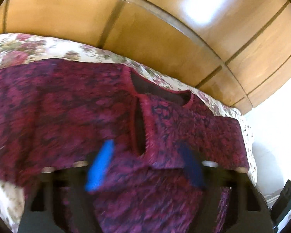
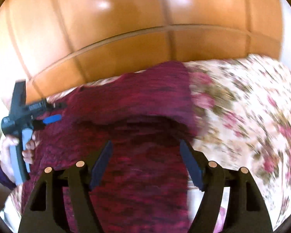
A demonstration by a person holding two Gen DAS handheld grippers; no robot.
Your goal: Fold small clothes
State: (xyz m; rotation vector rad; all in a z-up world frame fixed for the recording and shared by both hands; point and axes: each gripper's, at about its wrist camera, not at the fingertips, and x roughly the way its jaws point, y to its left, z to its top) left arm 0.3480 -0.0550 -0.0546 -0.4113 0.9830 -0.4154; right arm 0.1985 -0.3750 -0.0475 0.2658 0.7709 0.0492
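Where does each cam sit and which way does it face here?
Left wrist: on the left claw, angled down along its blue fingers at the maroon garment on the floral bedspread, wooden wardrobe beyond.
Right wrist: on the right claw, angled down at the same garment; the left claw and the hand holding it show at left.
Shared: garment, bedspread, wardrobe.

- A bed [image 2: 242, 101] covered by a cream bedspread [image 1: 15, 46] printed with pink flowers is seen as the carrying surface.
- A dark magenta patterned garment [image 1: 58, 106] is spread flat on the bedspread, its neckline [image 1: 161, 91] and front slit turned upward.
- In the right wrist view, the bedspread is left bare to the right of the garment [image 2: 137, 101].
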